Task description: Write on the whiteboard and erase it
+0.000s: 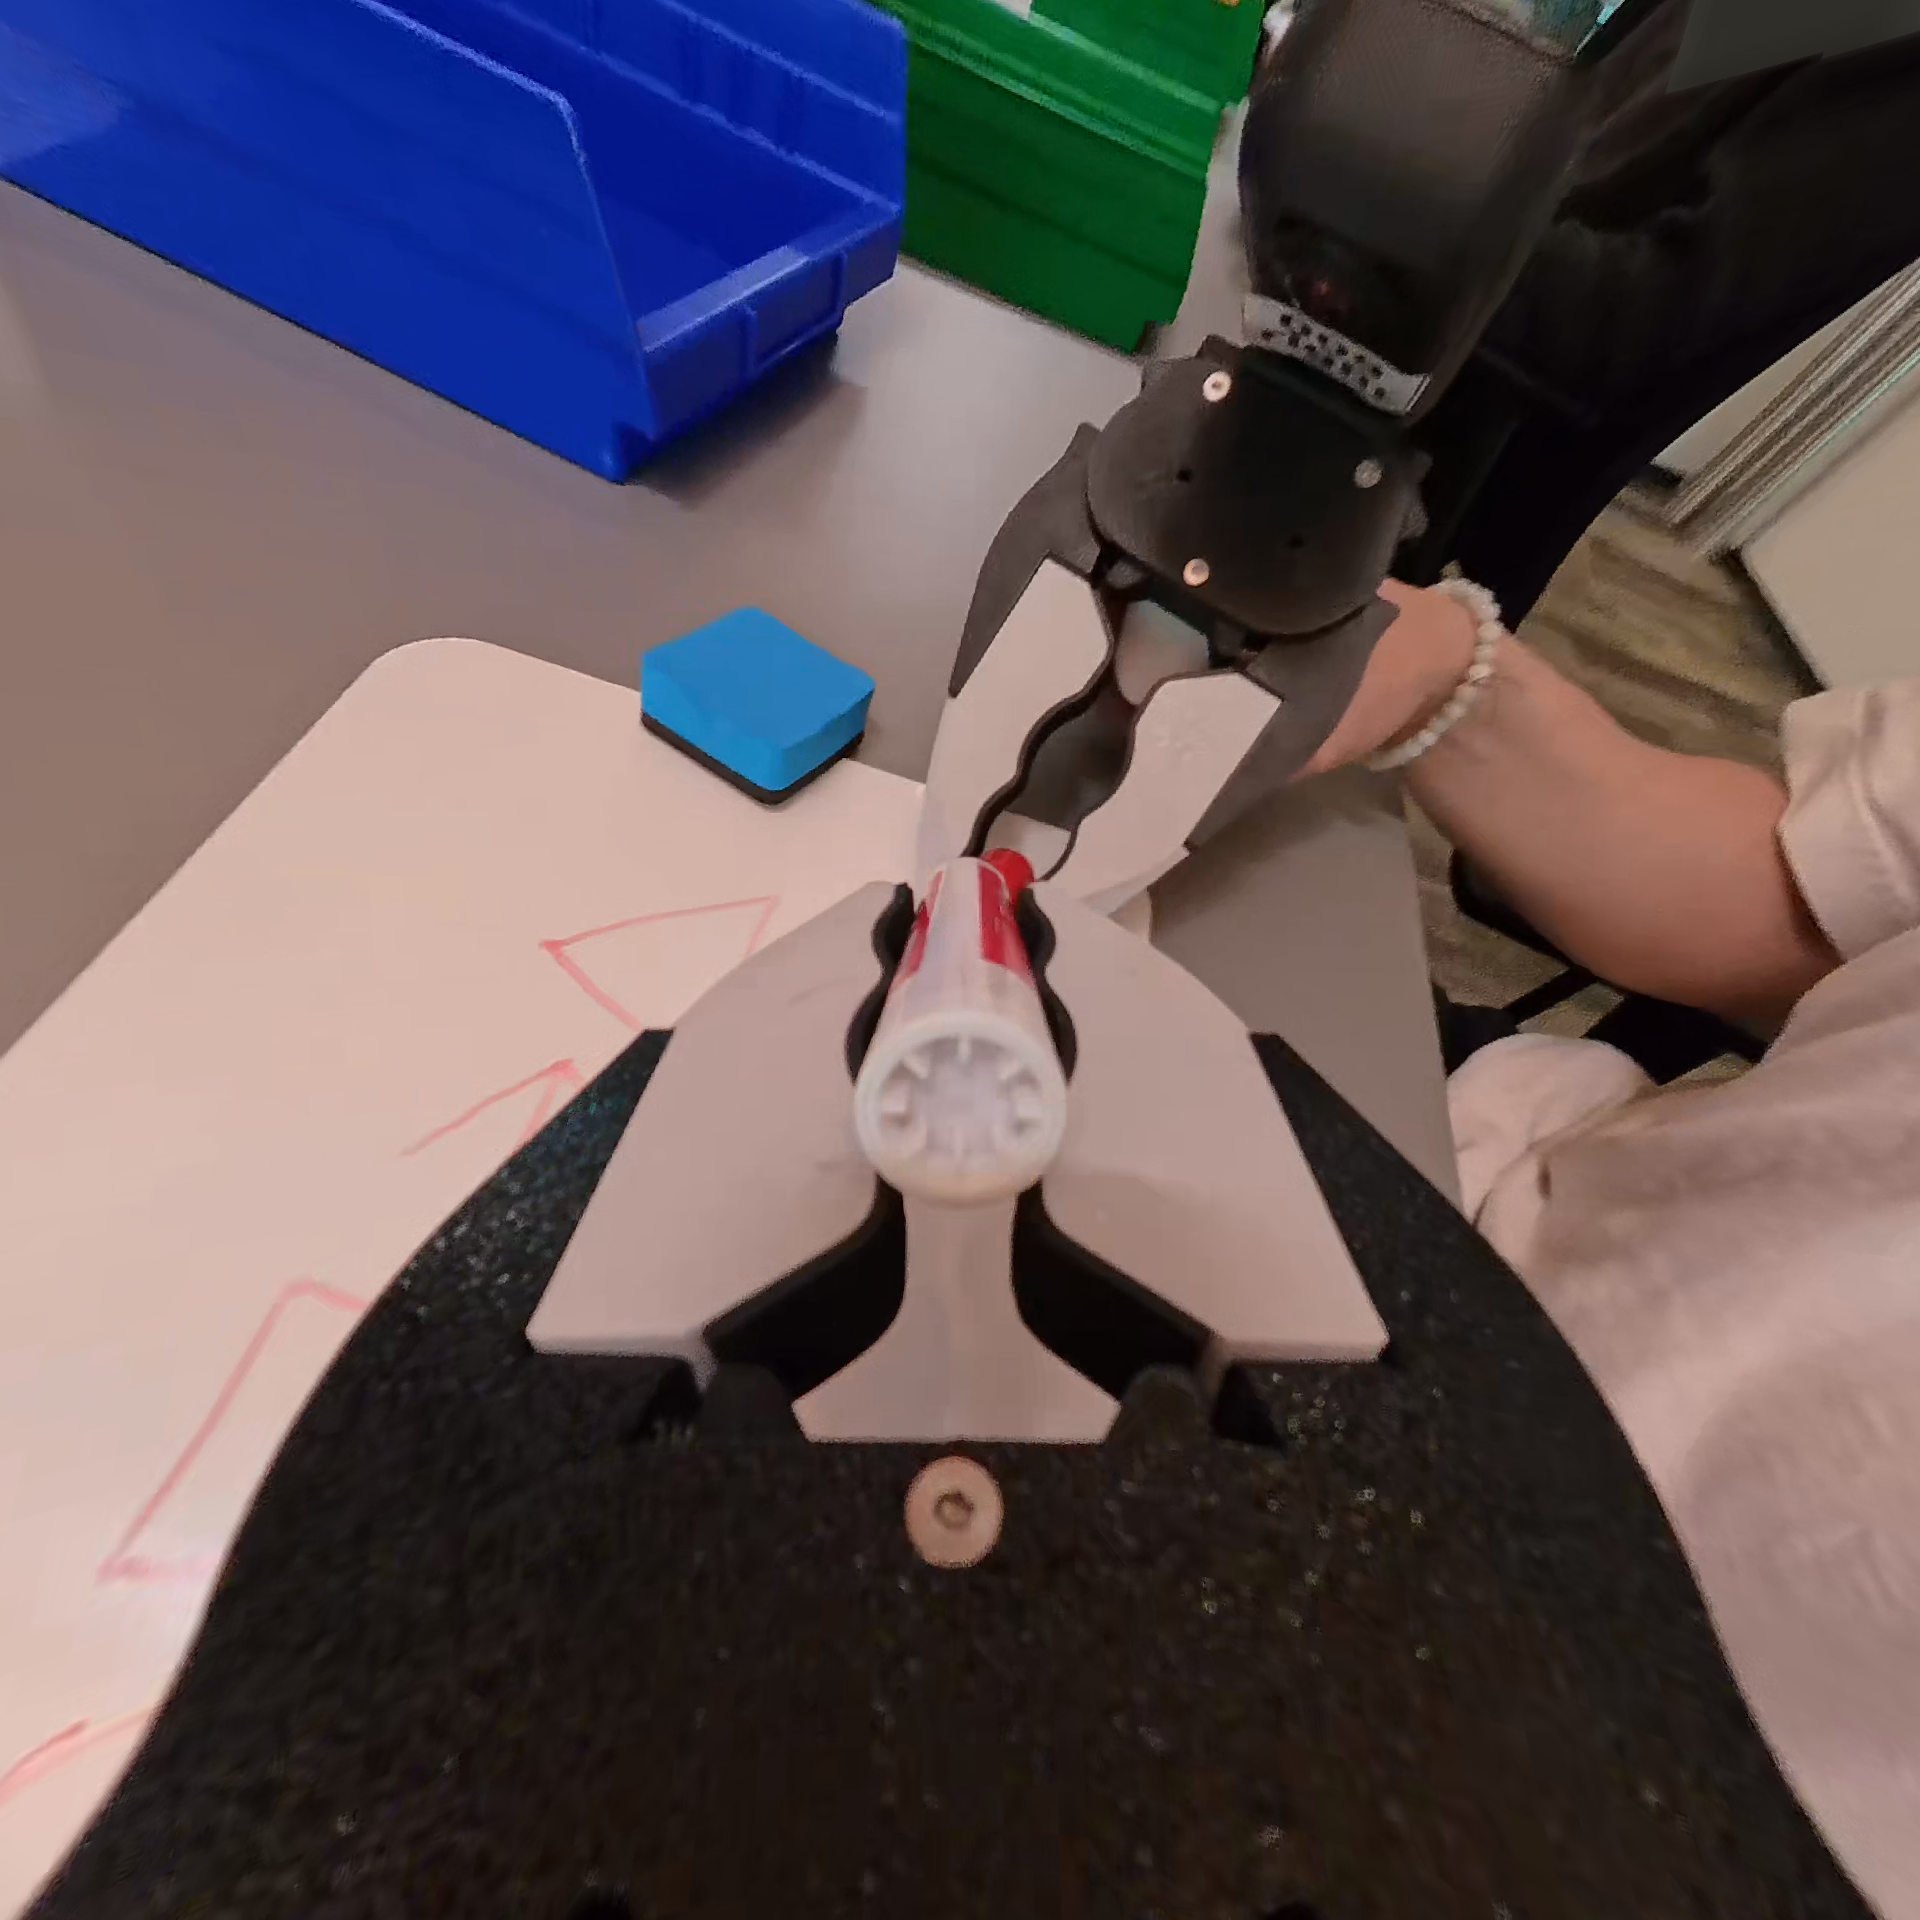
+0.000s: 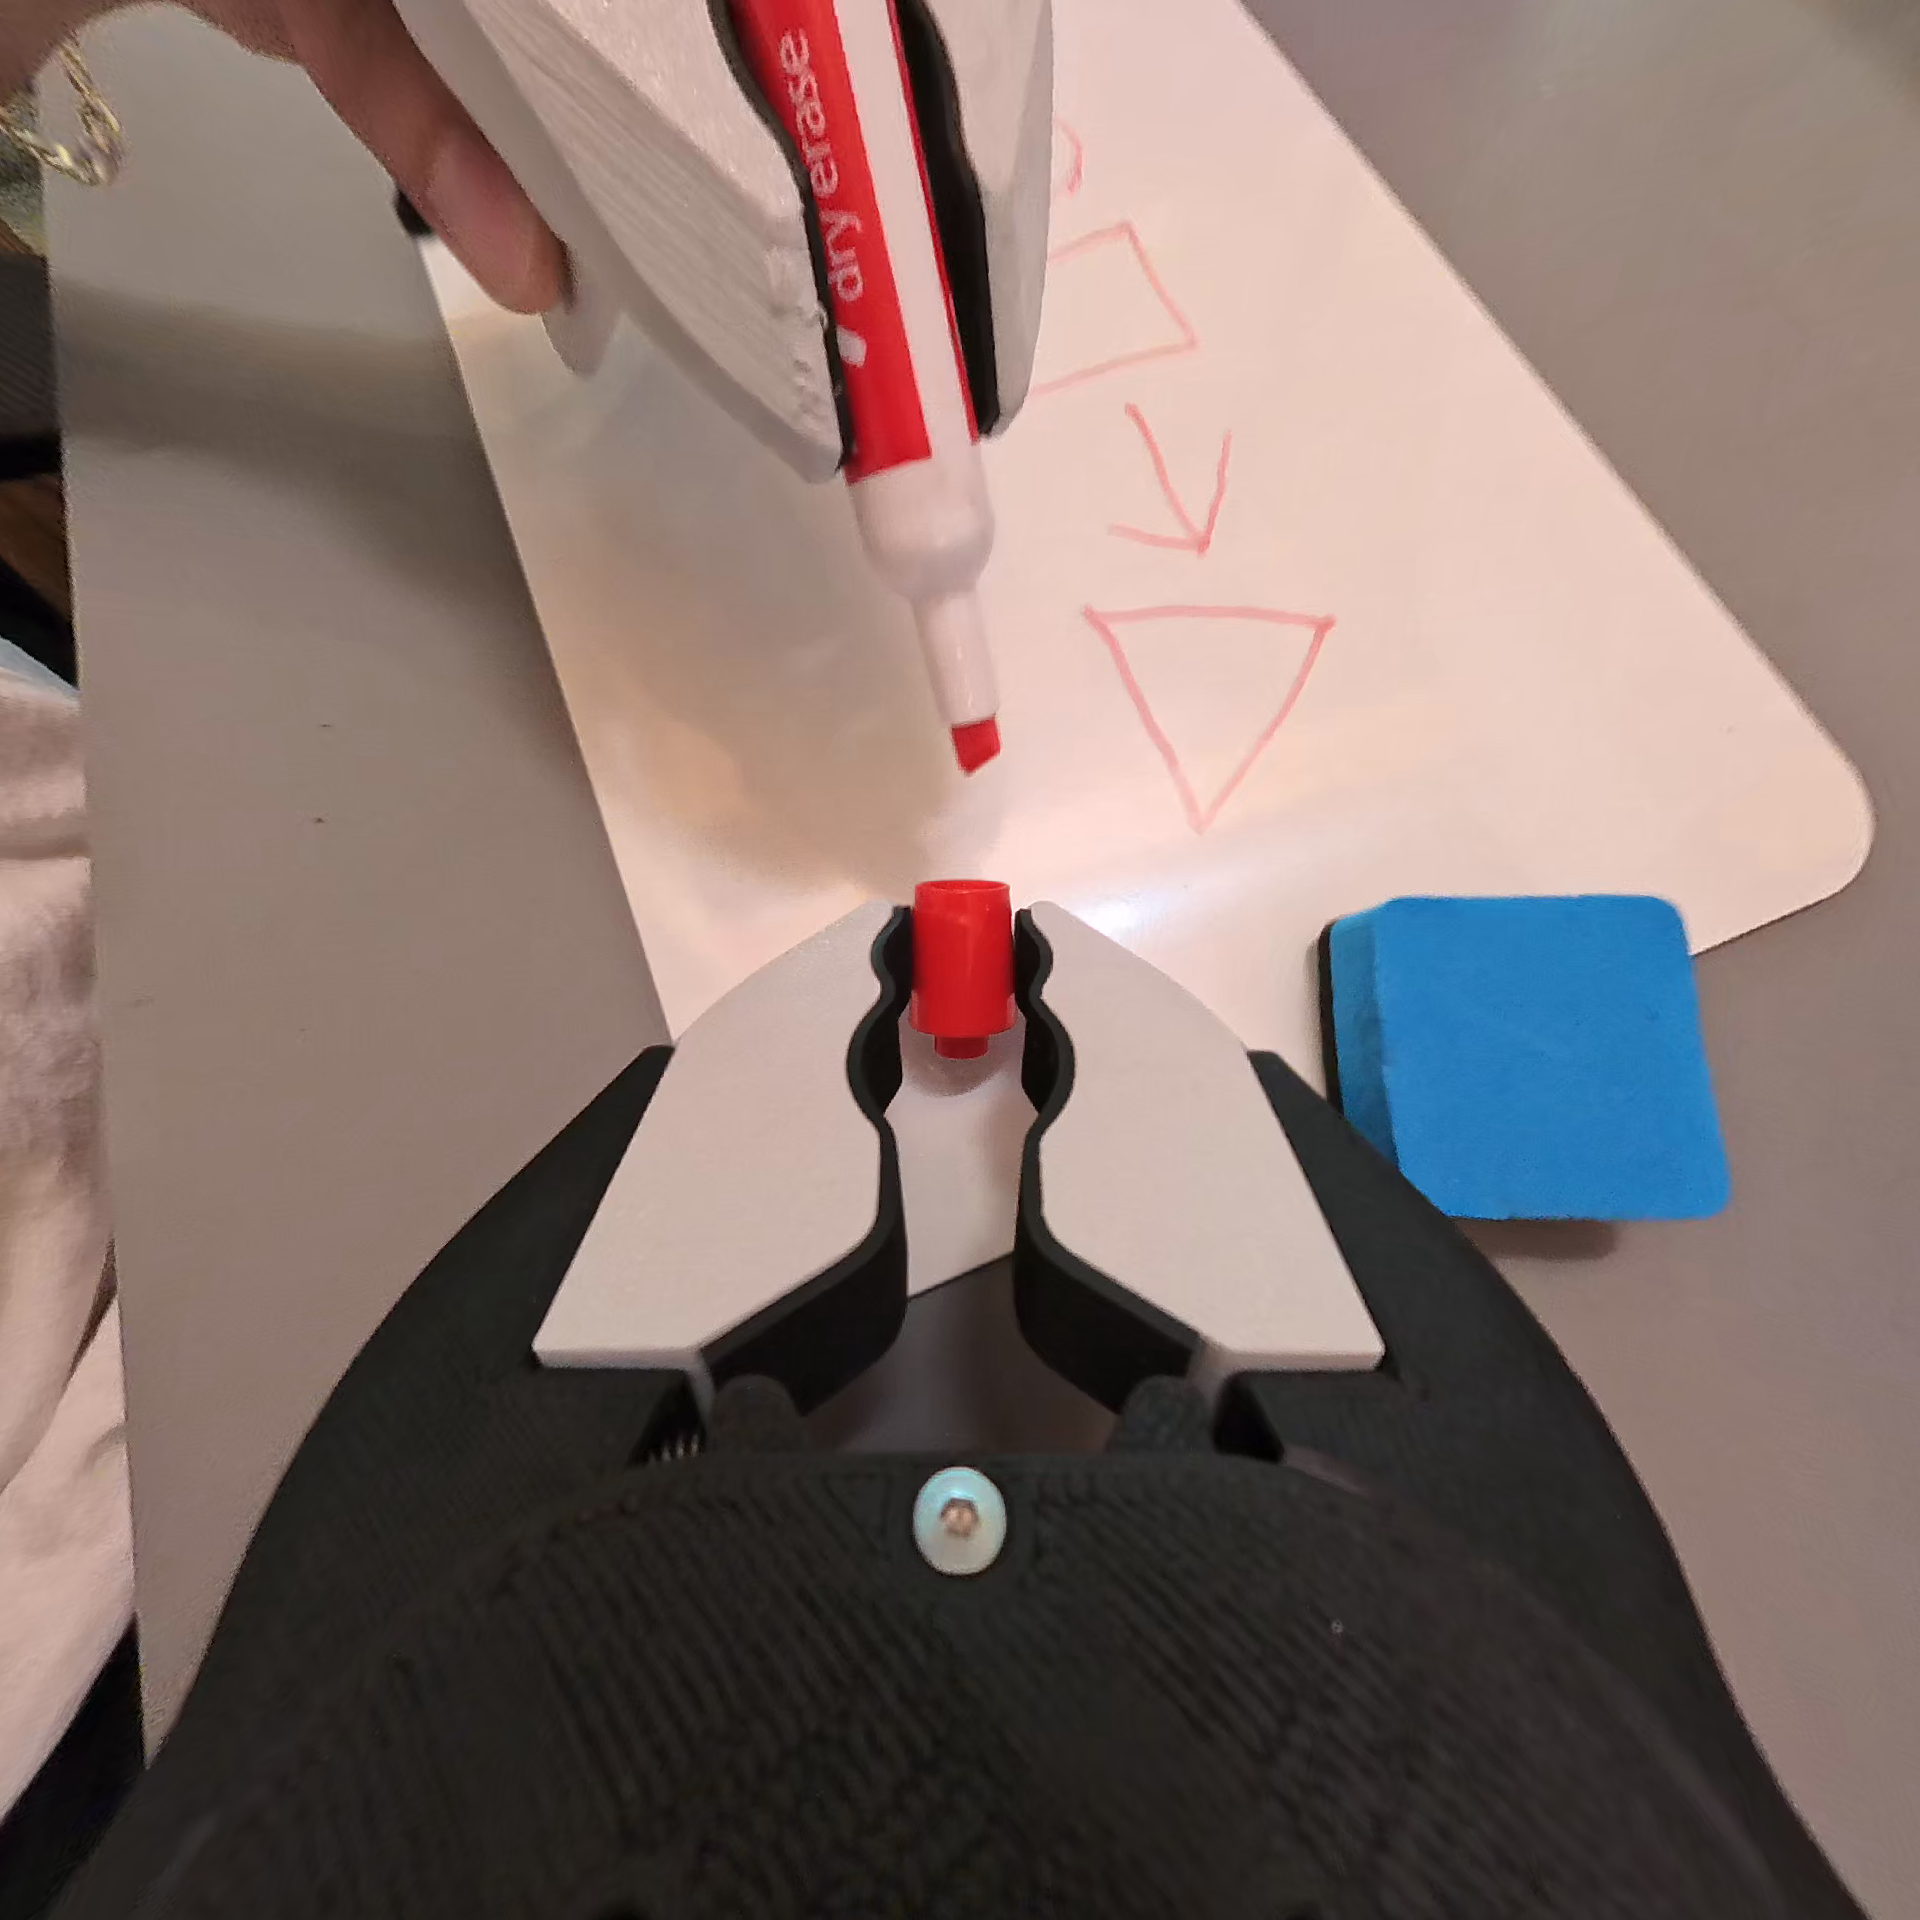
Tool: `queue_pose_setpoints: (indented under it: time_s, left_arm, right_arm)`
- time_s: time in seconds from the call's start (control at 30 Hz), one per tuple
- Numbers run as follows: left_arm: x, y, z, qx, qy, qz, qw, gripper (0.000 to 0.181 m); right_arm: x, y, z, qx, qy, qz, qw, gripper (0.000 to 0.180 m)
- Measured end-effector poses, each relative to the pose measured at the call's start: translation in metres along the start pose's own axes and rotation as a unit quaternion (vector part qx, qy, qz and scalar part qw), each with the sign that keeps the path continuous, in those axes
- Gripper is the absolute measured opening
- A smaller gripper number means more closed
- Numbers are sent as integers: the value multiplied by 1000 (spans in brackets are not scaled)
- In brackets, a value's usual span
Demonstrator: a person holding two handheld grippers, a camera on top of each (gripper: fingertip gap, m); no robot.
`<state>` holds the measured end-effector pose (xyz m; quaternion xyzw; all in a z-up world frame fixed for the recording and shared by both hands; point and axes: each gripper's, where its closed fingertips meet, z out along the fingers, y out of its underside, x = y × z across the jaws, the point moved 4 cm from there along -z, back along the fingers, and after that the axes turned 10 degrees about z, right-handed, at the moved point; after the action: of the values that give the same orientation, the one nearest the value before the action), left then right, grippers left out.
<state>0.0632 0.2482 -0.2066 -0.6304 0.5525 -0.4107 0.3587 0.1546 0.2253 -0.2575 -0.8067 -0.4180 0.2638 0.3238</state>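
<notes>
Left wrist view: the left gripper [image 1: 961, 914] is clamped on the barrel of a red-and-white marker [image 1: 961, 997], whose white butt end faces the camera between the two fingers. Past the fingertips, the right gripper [image 1: 1039, 847] points back toward them, and the red cap [image 1: 1006, 864] shows at its tips, just off the marker's far end. Beyond and left of the fingers lies the whiteboard [image 1: 395, 831] with red line drawings; the blue eraser [image 1: 756, 698] sits at its far edge. A blue bin [image 1: 468, 208] and a green bin [image 1: 1049, 187] stand farther out on the grey table [image 1: 208, 520].

Right wrist view: the right gripper [image 2: 961, 925] is closed on the cap [image 2: 961, 971], held upright at the fingertips — open mouth facing away. Ahead of and above the tips, the left gripper [image 2: 914, 416] holds the marker [image 2: 883, 312], uncapped, with its red nib aimed down at the cap but apart from it. The eraser [image 2: 1522, 1055] rests just right of the right finger, overlapping the whiteboard's [image 2: 1455, 520] corner.
</notes>
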Motion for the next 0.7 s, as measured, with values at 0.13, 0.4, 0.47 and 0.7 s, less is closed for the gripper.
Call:
queue_pose_setpoints:
  time_s: [0.13, 0.4, 0.47, 0.7]
  left_arm:
    - [4, -4, -2, 12, 10, -5, 1000, 19]
    - [5, -7, -2, -6, 5, 10, 1000, 19]
    - [6, -6, -1, -10, 5, 12, 1000, 19]
    - [8, -11, 6, -3, 30, -51, 998, 19]
  right_arm:
    - [-3, -9, -4, 41, -12, -1, 999, 19]
    - [-6, -20, -8, 72, 7, -25, 997, 19]
    - [-8, -23, -10, 84, 8, -34, 996, 19]
    - [-13, -33, -15, 68, 111, -132, 983, 19]
